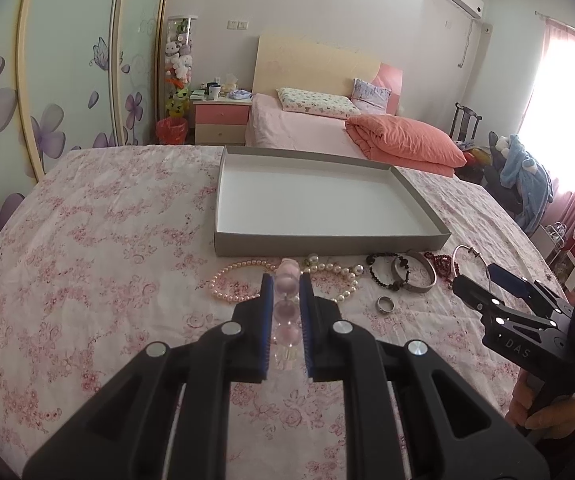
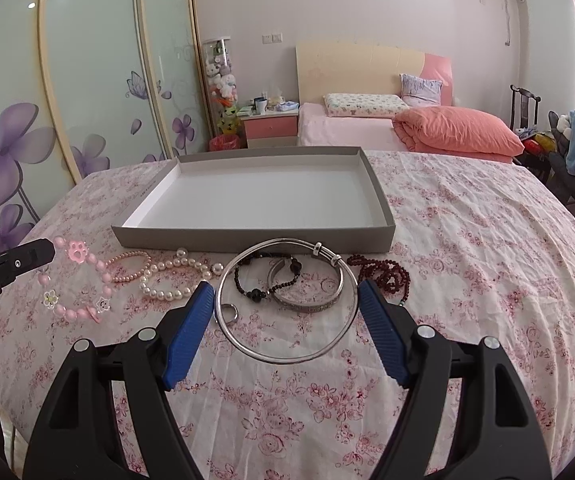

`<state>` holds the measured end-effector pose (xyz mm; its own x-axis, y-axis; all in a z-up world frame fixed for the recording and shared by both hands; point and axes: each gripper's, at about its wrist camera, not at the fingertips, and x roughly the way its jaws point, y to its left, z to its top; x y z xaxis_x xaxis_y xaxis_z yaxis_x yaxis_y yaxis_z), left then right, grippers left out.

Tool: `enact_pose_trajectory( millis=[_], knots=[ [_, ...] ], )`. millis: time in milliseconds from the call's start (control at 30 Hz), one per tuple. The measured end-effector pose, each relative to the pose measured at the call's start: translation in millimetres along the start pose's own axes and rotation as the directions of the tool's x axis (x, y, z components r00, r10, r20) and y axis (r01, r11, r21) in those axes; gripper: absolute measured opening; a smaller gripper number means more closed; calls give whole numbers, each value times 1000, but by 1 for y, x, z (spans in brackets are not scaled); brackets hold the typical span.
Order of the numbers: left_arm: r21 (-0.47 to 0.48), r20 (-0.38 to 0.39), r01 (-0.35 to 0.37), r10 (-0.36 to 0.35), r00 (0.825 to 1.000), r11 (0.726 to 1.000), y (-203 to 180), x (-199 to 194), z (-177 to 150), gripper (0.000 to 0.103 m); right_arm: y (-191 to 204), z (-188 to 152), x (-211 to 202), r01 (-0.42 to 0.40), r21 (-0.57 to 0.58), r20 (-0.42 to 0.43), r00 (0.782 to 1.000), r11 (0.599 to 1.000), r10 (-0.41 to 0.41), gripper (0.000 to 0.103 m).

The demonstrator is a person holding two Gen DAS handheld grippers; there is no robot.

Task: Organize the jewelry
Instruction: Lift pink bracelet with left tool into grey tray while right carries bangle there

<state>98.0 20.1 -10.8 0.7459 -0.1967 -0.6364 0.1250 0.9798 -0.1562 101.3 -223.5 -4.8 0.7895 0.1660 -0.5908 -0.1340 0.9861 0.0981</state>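
The empty grey box (image 2: 253, 236) lies far of the jewelry on the floral cloth (image 2: 467, 280). The silver bangle (image 2: 287, 300) is gripped across its width by the right gripper (image 2: 285, 308); it could spring out if squeezed unevenly. The pink bead bracelet (image 2: 83, 280), pinched in the narrow left gripper (image 1: 285, 296), could be snagged or dropped short of the box.

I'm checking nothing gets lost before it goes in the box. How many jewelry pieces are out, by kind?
Bead and pearl strands: 5 (pink charm bracelet, pink pearls, white pearls, black beads, dark red beads)
Metal bangles: 2 (thin hoop, wide cuff)
Rings: 1
Total: 8
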Motion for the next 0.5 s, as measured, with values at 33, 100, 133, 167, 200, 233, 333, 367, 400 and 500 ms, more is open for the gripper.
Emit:
enact_pose_trajectory(
  millis=[33,100,133,167,200,233,333,367,400,500],
  knots=[
    [2,4,0,0,1000,1000,-1,-1,1,14,0,2,-1,1,-2,8,1000,1000,-1,74],
    [7,13,1,-1,1000,1000,-4,-2,5,14,1,6,-3,1,-6,23,1000,1000,-1,74],
    [10,19,0,0,1000,1000,-6,-2,7,14,1,9,-3,3,-7,32,999,1000,-2,74],
    [12,25,-1,1,1000,1000,-7,-2,9,14,1,10,-4,3,-7,39,999,1000,-3,74],
    [14,30,-2,2,1000,1000,-9,-3,12,14,1,13,-5,4,-8,49,999,1000,-3,74],
    [17,36,-3,3,999,1000,-10,-3,15,14,1,17,-5,6,-11,59,998,1000,-5,74],
    [29,53,-10,9,999,1000,-14,-3,25,14,1,27,-7,13,-16,92,996,1000,-11,74],
    [33,58,-12,10,998,999,-16,-2,29,14,2,31,-7,14,-19,105,994,1000,-12,74],
    [38,66,-14,11,998,999,-17,-2,33,14,2,34,-7,16,-22,115,993,1000,-14,74],
    [44,83,-16,13,996,999,-21,2,46,14,3,46,-6,24,-37,148,989,999,-18,74]
  ],
)
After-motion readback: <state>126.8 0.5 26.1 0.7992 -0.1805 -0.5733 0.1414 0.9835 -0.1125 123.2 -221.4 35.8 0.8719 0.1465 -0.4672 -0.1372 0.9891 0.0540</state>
